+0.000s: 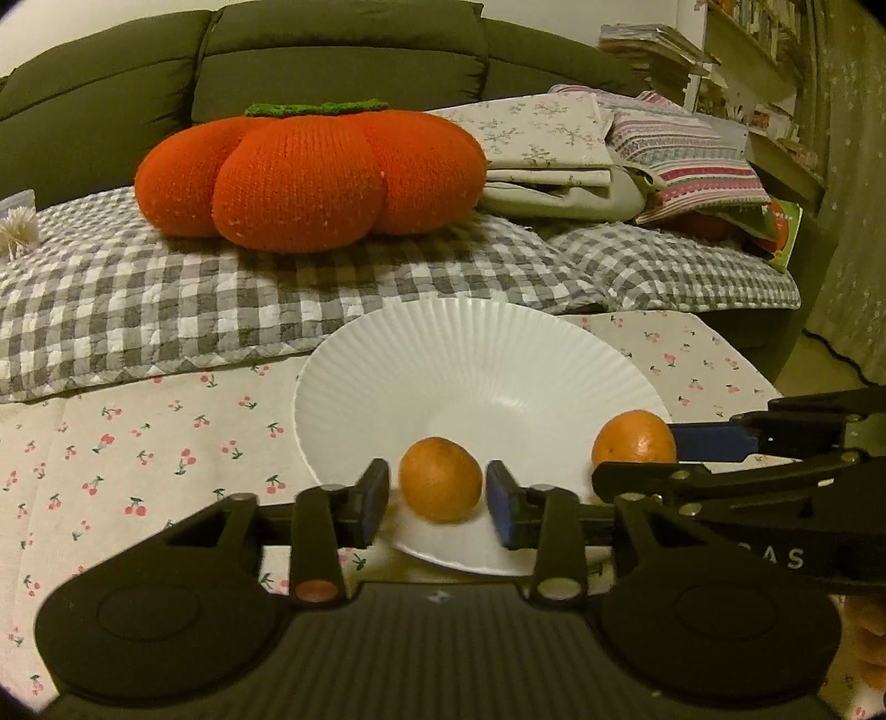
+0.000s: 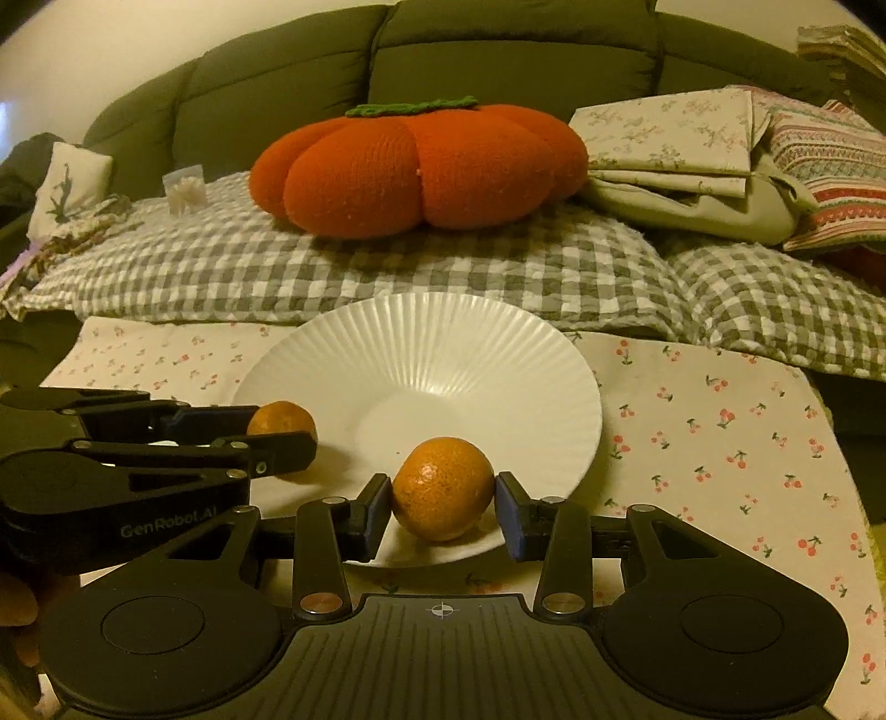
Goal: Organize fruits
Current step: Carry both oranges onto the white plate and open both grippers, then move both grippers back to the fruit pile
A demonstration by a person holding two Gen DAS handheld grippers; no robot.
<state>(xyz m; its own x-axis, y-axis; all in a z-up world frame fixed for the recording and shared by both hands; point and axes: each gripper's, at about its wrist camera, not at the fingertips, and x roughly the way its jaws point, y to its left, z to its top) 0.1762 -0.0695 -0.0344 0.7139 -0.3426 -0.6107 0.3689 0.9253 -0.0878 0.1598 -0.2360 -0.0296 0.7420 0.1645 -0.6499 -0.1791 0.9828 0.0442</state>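
Nearest my left wrist lens sits the left gripper [image 1: 437,501], its jaws spread with a visible gap on each side of a tangerine [image 1: 440,479] that rests on the near slope of the white plate [image 1: 443,354]; I read that as a fruit either just set down or about to be taken, since neither blue pad touches the skin. From this view the right gripper [image 1: 637,448] reaches in from 3 o'clock, its fingers flanking the second tangerine [image 1: 634,437] at the plate's 4 o'clock rim. My right wrist view shows that second fruit large between its own fingers: the left pad looks to be touching or almost touching the peel, the right pad stands clearly apart, so I judge those jaws open too, cradling rather than clamping. In the same view the left gripper comes in from 9 o'clock around the first fruit. Both fruits lie inside the plate, near its front edge, which fits a job of gathering them into one dish; the sloped ribbed wall would let them roll toward the middle once freed. The plate stands on a cherry-print cloth [image 1: 166,432], and beyond it at 12 o'clock a knitted pumpkin cushion [image 1: 310,171] rests on a checked quilt [image 1: 138,299] against a dark sofa [image 1: 332,50], well clear of my work.
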